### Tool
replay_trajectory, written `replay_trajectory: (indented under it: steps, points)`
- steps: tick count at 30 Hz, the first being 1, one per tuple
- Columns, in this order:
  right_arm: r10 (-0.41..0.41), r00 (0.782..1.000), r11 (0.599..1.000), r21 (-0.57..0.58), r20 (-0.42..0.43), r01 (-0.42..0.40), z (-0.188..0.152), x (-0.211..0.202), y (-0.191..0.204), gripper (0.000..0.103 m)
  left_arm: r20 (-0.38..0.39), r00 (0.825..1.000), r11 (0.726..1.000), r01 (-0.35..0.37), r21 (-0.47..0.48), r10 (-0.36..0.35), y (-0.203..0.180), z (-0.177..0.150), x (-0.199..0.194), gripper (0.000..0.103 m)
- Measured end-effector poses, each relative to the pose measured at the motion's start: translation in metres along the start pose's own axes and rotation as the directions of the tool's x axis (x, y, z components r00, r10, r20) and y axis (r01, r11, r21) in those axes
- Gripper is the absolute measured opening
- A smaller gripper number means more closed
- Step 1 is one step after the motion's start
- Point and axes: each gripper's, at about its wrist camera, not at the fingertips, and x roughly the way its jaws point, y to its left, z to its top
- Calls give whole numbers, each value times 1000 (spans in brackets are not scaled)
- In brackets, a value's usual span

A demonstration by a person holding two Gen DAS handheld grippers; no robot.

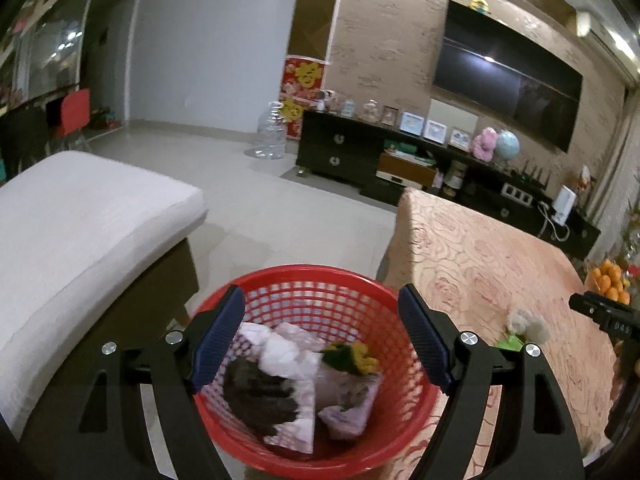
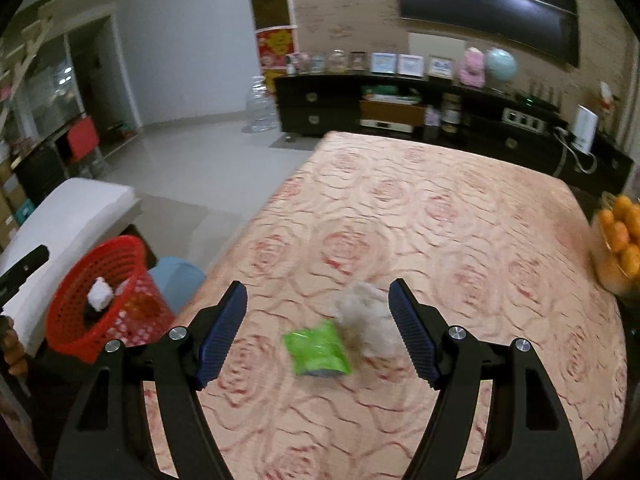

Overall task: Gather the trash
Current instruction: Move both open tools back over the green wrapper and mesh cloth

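A red mesh basket (image 1: 320,280) holds crumpled white paper (image 1: 288,352), a dark scrap and a yellow-green bit. My left gripper (image 1: 320,336) hangs open just above it, and its blue pads touch nothing. The basket (image 2: 96,280) also shows at the left of the right wrist view. On the pink rose-patterned tablecloth (image 2: 440,220) lie a green packet (image 2: 318,348) and a crumpled whitish tissue wad (image 2: 368,312), side by side. My right gripper (image 2: 318,332) hovers open over them with its jaws apart and nothing between the pads. Both pieces are blurred. The wad (image 1: 524,324) shows in the left view too.
A white cushioned seat (image 1: 80,232) stands left of the basket, with a blue stool (image 2: 176,280) beside it. Oranges (image 2: 620,236) sit at the table's right edge. A dark TV cabinet (image 2: 400,108) with frames lines the far wall, and a water jug (image 1: 272,132) stands on the tiled floor.
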Motion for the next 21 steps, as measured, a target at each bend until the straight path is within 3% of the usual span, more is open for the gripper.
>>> replay_trajectory:
  steps: [8, 13, 21]
  points:
    - [-68, 998, 994, 84, -1, 68, -12, -13, -49, 71, -21, 998, 992, 60, 111, -58, -57, -9, 7, 76]
    - [-95, 995, 990, 104, -5, 95, -16, -14, -60, 74, -41, 995, 977, 95, 190, -89, -97, -19, 15, 79]
    - [-100, 995, 990, 99, -4, 100, -17, -16, -63, 75, -110, 982, 932, 183, 313, -156, -151, -47, 38, 81]
